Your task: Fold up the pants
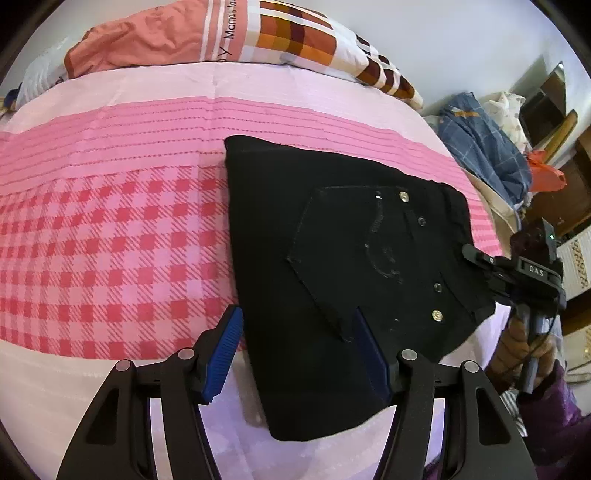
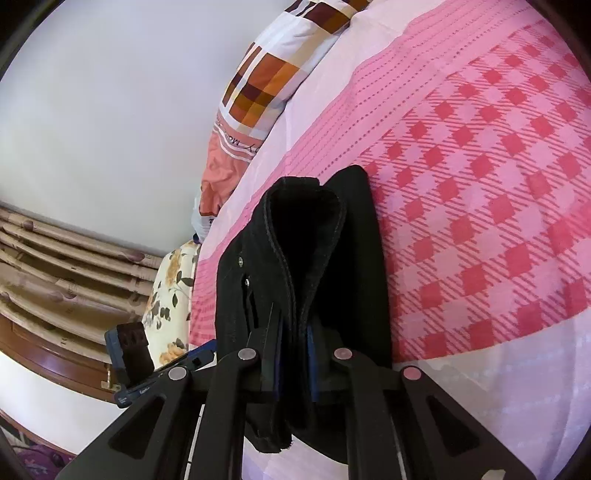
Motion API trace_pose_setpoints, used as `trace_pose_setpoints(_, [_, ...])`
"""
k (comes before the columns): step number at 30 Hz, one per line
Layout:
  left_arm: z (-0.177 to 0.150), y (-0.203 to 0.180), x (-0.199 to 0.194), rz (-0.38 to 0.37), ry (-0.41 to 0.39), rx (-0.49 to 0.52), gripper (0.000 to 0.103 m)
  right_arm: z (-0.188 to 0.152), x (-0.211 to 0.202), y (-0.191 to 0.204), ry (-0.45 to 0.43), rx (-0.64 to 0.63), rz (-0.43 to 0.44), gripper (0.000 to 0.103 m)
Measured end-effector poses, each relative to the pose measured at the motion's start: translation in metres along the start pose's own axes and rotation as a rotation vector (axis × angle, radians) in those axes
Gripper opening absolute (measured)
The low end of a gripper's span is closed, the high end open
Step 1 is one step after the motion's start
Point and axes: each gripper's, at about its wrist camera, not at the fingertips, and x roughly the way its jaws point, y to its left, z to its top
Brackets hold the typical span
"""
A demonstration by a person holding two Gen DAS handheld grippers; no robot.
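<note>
- Black pants (image 1: 332, 266) lying folded on pink checked bedsheet (image 1: 110, 251); back pocket facing up, metal rivets and buttons visible near waistband.
- Landmark for all positions: the pants.
- Left gripper (image 1: 299, 350) hovering above near edge of the pants, jaws spread wide, nothing between them.
- Left blue pad (image 1: 223, 354) over the bedsheet just beside left edge of the pants; other blue pad over the dark fabric.
- Right gripper (image 2: 293, 363) clamped on waistband end of the pants (image 2: 306, 258), jaws narrow, layered fabric pinched between blue pads.
- In left wrist view, right gripper (image 1: 476, 258) seen at right edge of the pants, touching waistband; lettering "DAS" readable on its body.
- Faint embroidered marking on the back pocket, not legible.
- Beyond far edge of the pants: pillow (image 1: 229, 33) with orange, brown and white squares and salmon panel; printed text "Mama" readable along a white stripe, remainder cut off.
- Same pillow (image 2: 258, 92) in right wrist view, text inverted and only partly legible.
- Right of the pants, off the bed: blue plaid cloth (image 1: 484, 147) piled, orange-red item (image 1: 546, 173) beside it.
- In right wrist view, left of the pants: floral fabric (image 2: 170, 295), beige pleated curtain (image 2: 55, 266), and dark device (image 2: 131, 354) with small white lettering too small to read.
- White wall (image 2: 110, 92) behind the pillow.
</note>
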Motion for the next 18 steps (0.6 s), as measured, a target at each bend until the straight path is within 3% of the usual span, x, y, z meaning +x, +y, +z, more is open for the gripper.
trace_pose_setpoints(9, [0.002,0.006,0.005,0.057,-0.015,0.025,0.063,-0.002,-0.001,-0.002,-0.003,-0.009,-0.027,0.010])
trace_pose_setpoints(18, [0.001,-0.010,0.009,0.179,-0.064,0.111,0.074,-0.003,0.004,-0.005,-0.007,-0.007,-0.051,0.010])
